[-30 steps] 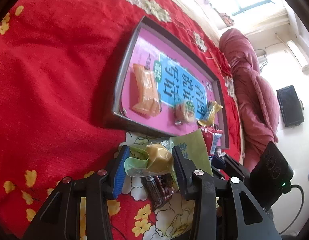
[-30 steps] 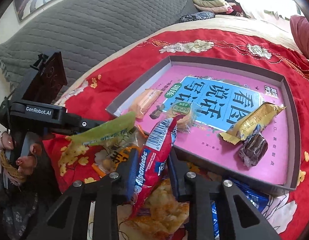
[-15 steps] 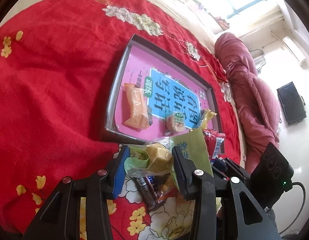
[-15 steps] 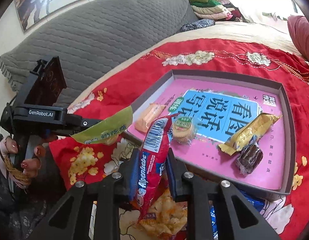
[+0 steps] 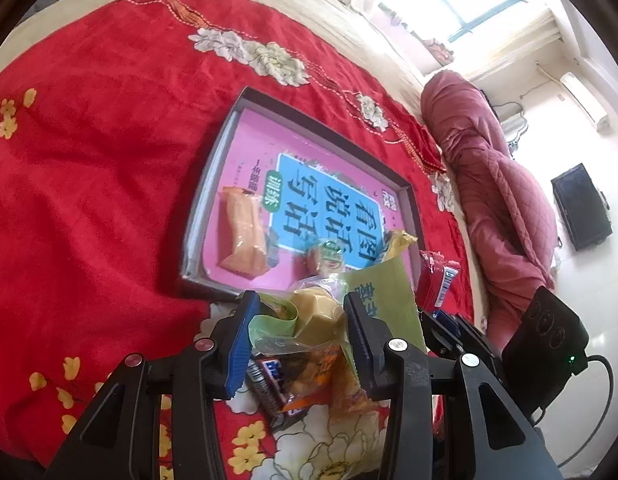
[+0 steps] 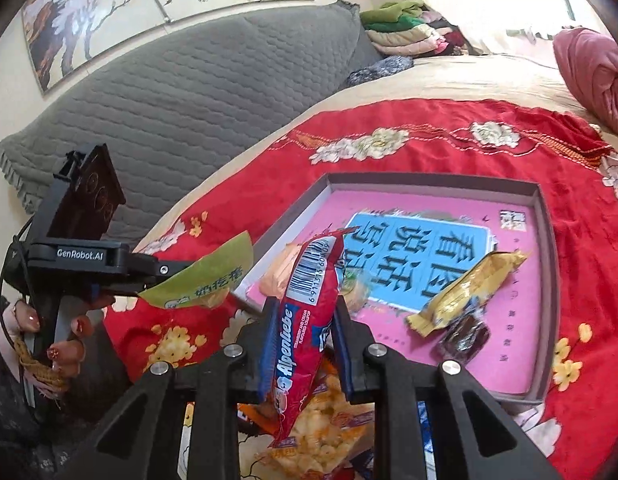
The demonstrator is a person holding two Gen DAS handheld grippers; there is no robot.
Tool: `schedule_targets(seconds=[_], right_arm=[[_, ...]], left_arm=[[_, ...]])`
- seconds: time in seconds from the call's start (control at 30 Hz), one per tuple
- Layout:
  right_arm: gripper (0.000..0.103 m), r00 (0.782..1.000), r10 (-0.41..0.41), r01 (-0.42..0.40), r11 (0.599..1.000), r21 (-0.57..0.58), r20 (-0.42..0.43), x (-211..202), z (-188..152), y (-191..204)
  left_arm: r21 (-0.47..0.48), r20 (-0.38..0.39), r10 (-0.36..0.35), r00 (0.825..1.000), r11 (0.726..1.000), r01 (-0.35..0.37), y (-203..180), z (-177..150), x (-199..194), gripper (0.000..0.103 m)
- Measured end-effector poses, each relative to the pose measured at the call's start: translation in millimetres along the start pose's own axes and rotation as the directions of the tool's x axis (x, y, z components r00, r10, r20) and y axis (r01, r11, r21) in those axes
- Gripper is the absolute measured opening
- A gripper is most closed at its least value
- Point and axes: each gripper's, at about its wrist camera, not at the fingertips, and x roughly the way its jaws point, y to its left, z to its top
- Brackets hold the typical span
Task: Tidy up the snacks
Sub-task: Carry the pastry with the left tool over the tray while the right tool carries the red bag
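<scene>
My left gripper (image 5: 299, 314) is shut on a green-wrapped snack (image 5: 309, 316), held above the loose snack pile (image 5: 293, 384); it also shows in the right wrist view (image 6: 201, 280). My right gripper (image 6: 305, 312) is shut on a red Alpenliebe pack (image 6: 309, 316), held above the pile near the tray's front edge. The grey tray (image 6: 545, 280) with a pink and blue printed floor holds an orange packet (image 5: 241, 236), a round snack (image 5: 325, 258), a yellow packet (image 6: 461, 292) and a dark brown candy (image 6: 463, 334).
Everything lies on a red flowered cloth (image 5: 89, 160) over a bed. A grey quilted headboard (image 6: 189, 100) stands behind. A pink quilt (image 5: 501, 200) lies at the far side. More snack packets (image 6: 325, 428) lie below my right gripper.
Both grippers have risen and pulled back from the tray, each still holding its snack. The tray looks smaller and farther in both views.
</scene>
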Motion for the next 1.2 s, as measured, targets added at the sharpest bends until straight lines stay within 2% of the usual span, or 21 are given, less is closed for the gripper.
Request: schedule_targets(seconds=[0.67,1.2], right_arm=[[0.026,0.988,-0.109,0.093,0.985,0.144,0.108,-40,17,-54],[0.026,0.982,-0.157,0.134,0.973,0.189,0.110,-44,18,-69]], left_arm=[[0.026,0.030,0.001,1.000,1.000,-0.001,-23,12,4,0.045],[0.056,0.058,0.049,0.997,0.997,-0.052,-36,22,21,0.045]])
